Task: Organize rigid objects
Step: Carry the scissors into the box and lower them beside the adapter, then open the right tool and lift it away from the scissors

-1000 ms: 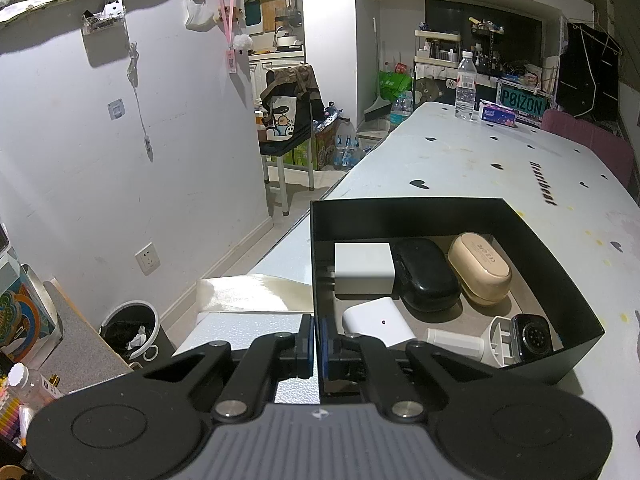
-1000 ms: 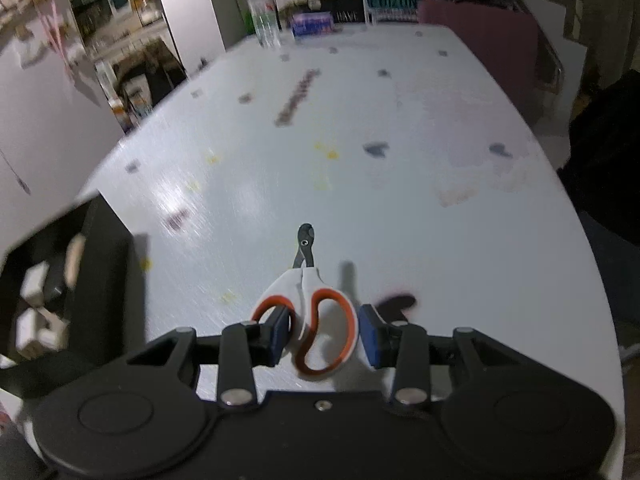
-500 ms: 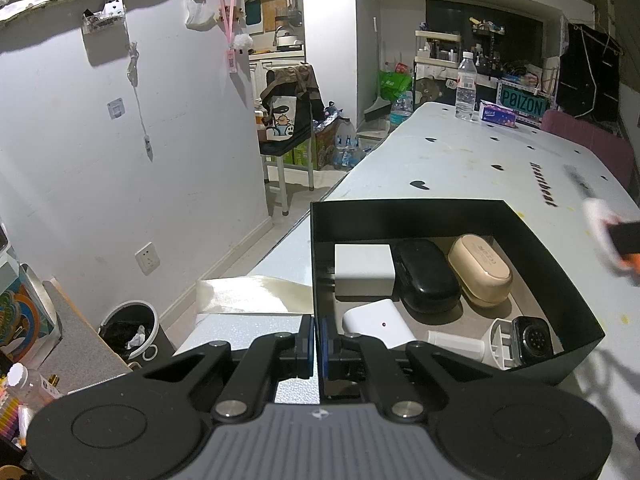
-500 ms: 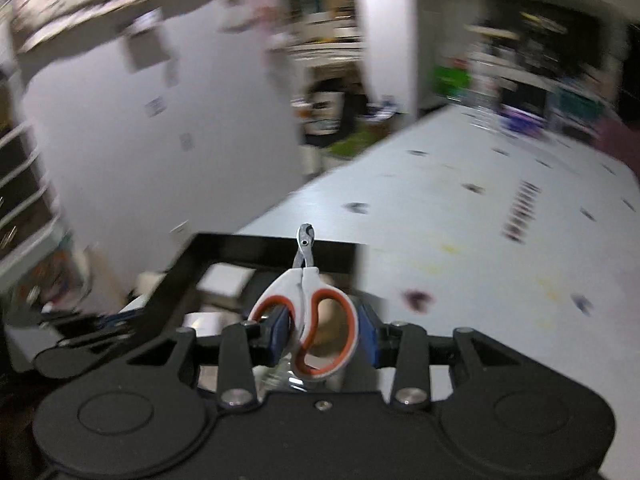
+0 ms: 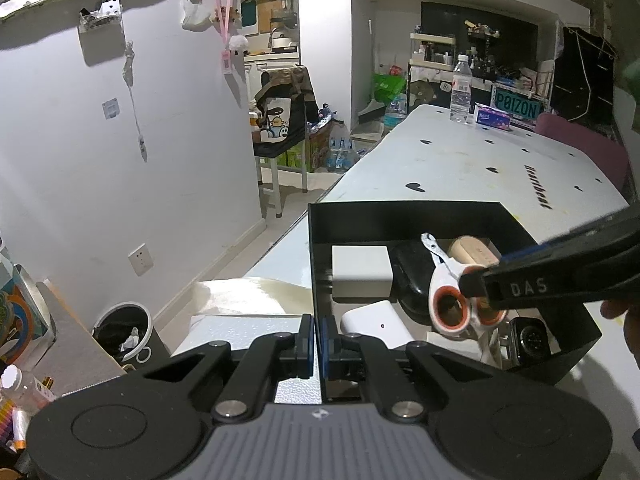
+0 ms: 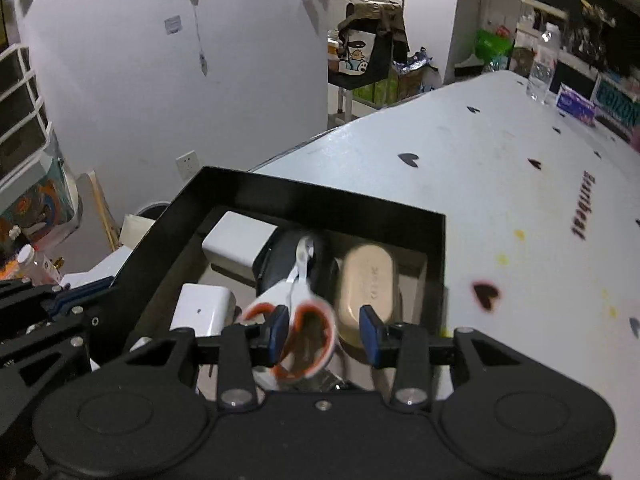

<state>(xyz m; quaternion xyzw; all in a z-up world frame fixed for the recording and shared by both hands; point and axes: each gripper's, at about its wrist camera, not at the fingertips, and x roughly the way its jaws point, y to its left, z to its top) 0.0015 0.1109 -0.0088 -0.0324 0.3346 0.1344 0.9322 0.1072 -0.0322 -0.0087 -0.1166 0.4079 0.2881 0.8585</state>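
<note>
A white wall (image 5: 172, 128) with a socket (image 5: 140, 258) faces cluttered shelves (image 5: 480, 60) beyond a long white table (image 5: 480, 168).

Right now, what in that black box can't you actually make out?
- Scissors: blurred in the right wrist view, so it is unclear whether the right gripper grips them.
- Tan case: partly hidden by the scissors and the right gripper in the left wrist view.
- Box: near corner hidden behind the left gripper.

left fingers (image 5: 318, 342) pinched, right fingers (image 6: 368, 334) spread
</note>
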